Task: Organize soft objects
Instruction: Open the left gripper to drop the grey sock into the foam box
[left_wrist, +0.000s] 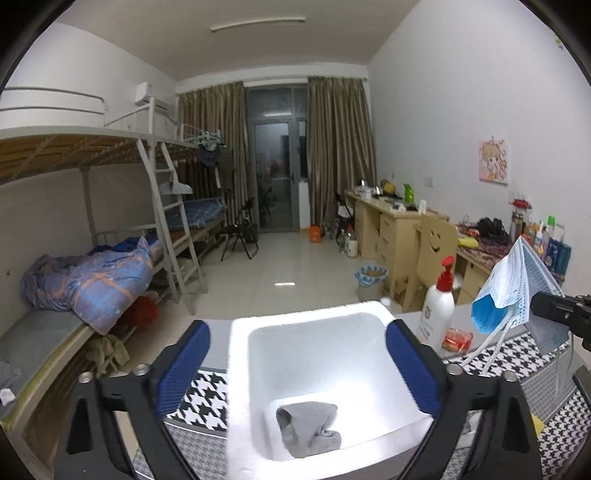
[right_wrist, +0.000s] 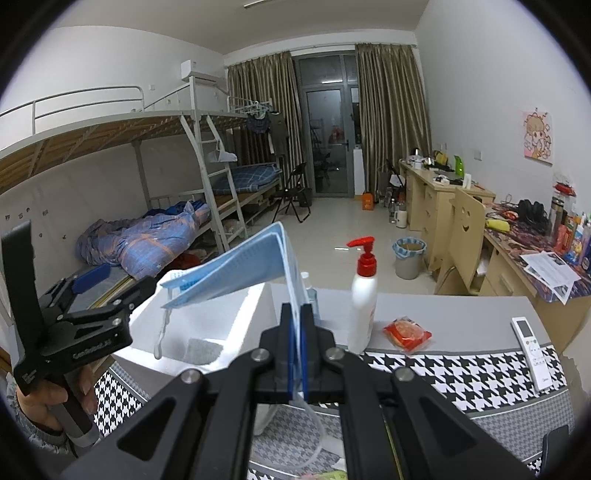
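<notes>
A white foam box (left_wrist: 240, 369) stands on the houndstooth table cloth, and a crumpled grey sock (left_wrist: 308, 428) lies on its floor. My left gripper (left_wrist: 299, 369) hovers over the box, open, its blue pads (left_wrist: 184, 365) wide apart and the sock loose below them. In the right wrist view the left gripper (right_wrist: 114, 284) is at the left, held by a hand (right_wrist: 44, 398) above the box (right_wrist: 236, 317). My right gripper (right_wrist: 297, 314) is shut on several blue face masks (right_wrist: 236, 266), which hang over the box's right rim with their ear loops dangling. The masks (left_wrist: 509, 288) show at the right in the left wrist view.
A white pump bottle (right_wrist: 364, 295) with a red top, a red packet (right_wrist: 406, 334) and a white remote control (right_wrist: 532, 354) lie on the table to the right of the box. Bunk beds (right_wrist: 147, 236) line the left wall. Cluttered desks (right_wrist: 517, 251) line the right wall.
</notes>
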